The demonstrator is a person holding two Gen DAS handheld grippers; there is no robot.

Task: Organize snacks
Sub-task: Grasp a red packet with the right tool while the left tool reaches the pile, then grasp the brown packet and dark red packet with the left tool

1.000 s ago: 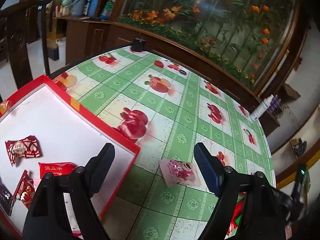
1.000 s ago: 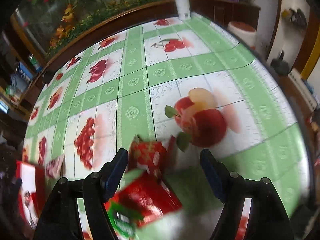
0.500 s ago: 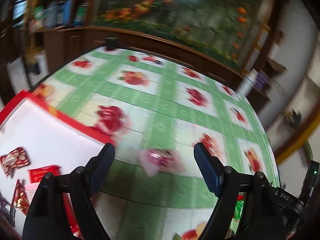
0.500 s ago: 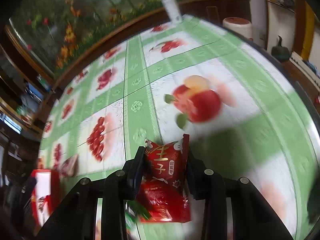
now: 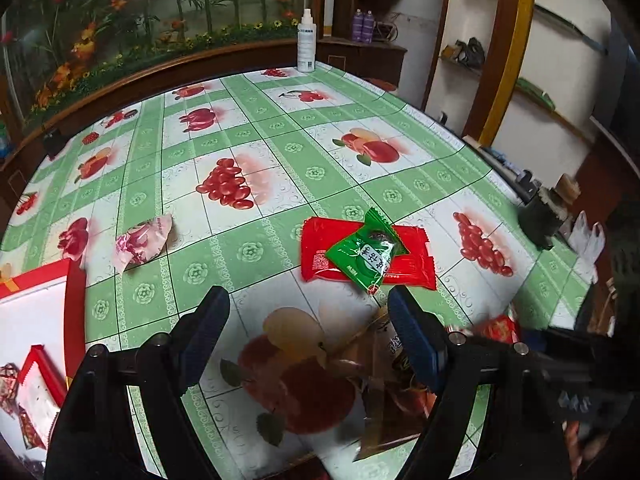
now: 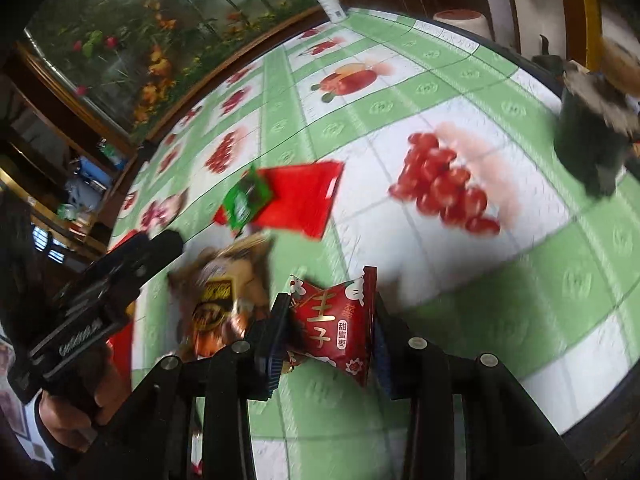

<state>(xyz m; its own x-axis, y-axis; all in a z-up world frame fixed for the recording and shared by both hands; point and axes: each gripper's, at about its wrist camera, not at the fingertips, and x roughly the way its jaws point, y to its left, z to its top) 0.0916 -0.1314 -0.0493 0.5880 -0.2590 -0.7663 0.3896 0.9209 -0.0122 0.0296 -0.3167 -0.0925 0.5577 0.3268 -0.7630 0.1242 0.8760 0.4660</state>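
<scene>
The right gripper (image 6: 330, 330) tilts steeply down toward the tablecloth (image 5: 280, 148), its jaws drawn in narrow on a small red jujube packet (image 6: 336, 328) that stands pinched between the pads, clear of the cloth as far as can be told. Just to its left lies a blurred brown snack packet (image 6: 224, 300), and beyond that the left gripper (image 5: 308, 332) shows as a black body gripped by a hand (image 6: 76, 408) at the frame's lower left. The left gripper also slants down, jaws spread wide with nothing between them; the brown packet lies partly under its right finger. Farther out, a green packet (image 5: 366, 254) rests on top of a flat red packet (image 5: 408, 258). A pink wrapped sweet (image 5: 140, 242) lies to the left, near the red-rimmed box (image 5: 76, 300), which holds several red packets. A white spray bottle (image 5: 306, 46) stands at the far edge.
</scene>
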